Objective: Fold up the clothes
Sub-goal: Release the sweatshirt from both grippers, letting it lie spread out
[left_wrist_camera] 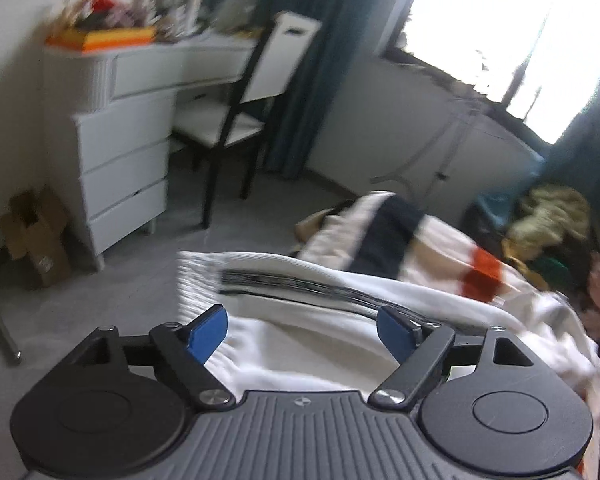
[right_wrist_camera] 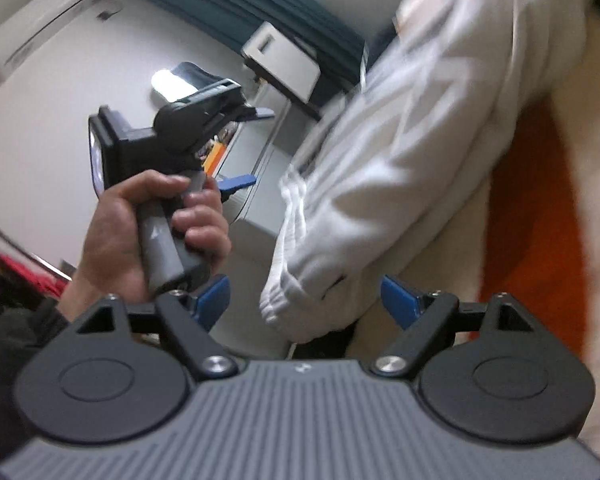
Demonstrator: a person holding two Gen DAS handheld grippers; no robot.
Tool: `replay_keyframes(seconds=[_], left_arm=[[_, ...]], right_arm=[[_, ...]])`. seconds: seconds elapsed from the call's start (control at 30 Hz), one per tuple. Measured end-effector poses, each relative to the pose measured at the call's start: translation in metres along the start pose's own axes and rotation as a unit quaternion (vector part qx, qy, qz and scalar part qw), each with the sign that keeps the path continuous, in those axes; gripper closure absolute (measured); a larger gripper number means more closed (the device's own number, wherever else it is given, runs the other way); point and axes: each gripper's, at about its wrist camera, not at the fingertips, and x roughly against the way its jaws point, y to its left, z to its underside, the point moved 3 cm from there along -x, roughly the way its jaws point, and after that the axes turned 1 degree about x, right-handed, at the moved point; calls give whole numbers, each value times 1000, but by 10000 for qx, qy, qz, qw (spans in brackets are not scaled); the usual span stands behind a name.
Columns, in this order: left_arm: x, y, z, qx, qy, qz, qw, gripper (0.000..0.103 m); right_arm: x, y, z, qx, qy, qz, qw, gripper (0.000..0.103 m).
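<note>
Both hand-held grippers, left (left_wrist_camera: 302, 334) and right (right_wrist_camera: 304, 300), stand spread wide, gripping nothing. One white garment (left_wrist_camera: 320, 344) lies bunched on the bed (left_wrist_camera: 452, 256) just ahead of the left one. Beyond: one white desk (left_wrist_camera: 172, 64), one chair (left_wrist_camera: 244, 112), one cardboard box (left_wrist_camera: 36, 236) on the floor.

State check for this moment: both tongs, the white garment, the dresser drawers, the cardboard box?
Left tongs: open, empty.
Right tongs: open, empty.
White garment: crumpled, unfolded.
Dresser drawers: closed.
Cardboard box: flaps open.
</note>
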Motion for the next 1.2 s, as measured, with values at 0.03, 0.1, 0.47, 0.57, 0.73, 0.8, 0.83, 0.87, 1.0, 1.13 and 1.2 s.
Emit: replay_keyframes(seconds=[0.03,0.1,0.47,0.57,0.73,0.8,0.83,0.87,1.0,1.13,1.2], left_arm=[[12,-13,6,-89,-53,115,9999,19],[38,-40,22,-284,-147,368,9988,19],[127,-171,154,-1679,-788,1435,9721,17],[151,-206,190,-2053,-959,1717,9587,17],[130,-212,231,-2065,-903,1721,9590,16],[121,-213,247,-2061,-875,1716,9594,16],[117,-214,255,-2059,-862,1713,9596,16],[112,-215,263,-2057,-848,1710,9598,16],[94,-215,292,-2040,-743,1675,9617,16],[76,-205,299,-1998,-515,1504,9668,16],[71,-203,297,-1999,-498,1437,9680,16]], right_arm=[[16,4,-5,258,-170,126,9994,18],[48,9,-13,749,-492,394,9952,18],[225,-34,-67,2440,-2193,2449,9124,19],[252,-56,-73,2401,-2415,2711,9003,19],[277,-95,-57,2342,-2607,2845,8924,19],[273,-109,-49,2323,-2619,2937,8895,19],[270,-113,-47,2307,-2647,2990,8873,19],[272,-116,-44,2295,-2698,3050,8840,19],[267,-124,-41,2316,-2696,3062,8832,19],[258,-128,-41,2372,-2595,3040,8854,19],[255,-131,-41,2325,-2542,3067,8873,19]])
